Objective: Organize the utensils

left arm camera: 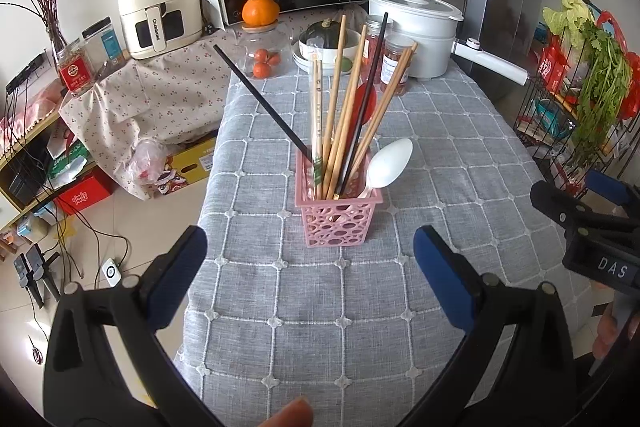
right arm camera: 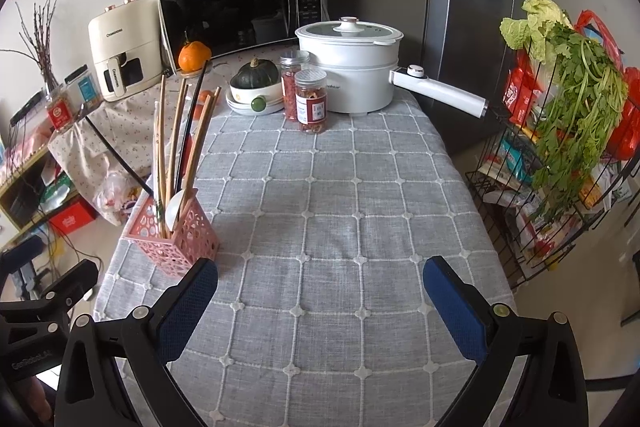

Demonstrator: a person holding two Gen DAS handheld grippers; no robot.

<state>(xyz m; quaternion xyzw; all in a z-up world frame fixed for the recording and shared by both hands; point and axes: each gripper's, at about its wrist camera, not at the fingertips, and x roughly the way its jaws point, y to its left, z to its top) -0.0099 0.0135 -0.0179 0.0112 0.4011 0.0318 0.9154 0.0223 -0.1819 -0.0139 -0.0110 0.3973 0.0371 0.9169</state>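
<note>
Pink plastic basket [left arm camera: 338, 217] stands on the desk [left arm camera: 320, 307] already holding the chopsticks [left arm camera: 340, 115] and white spoon [left arm camera: 386, 165], so I judge the sorting finished: left hand-held gripper [left arm camera: 310, 279] and right hand-held gripper [right arm camera: 320, 303] hang released and empty

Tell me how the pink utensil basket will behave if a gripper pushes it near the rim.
The pink basket is narrow, perforated plastic, so probably light. Its long chopsticks and white spoon stand far above the rim, so it is likely top-heavy and may tip rather than slide. The woven tablecloth may grip its base.
</note>
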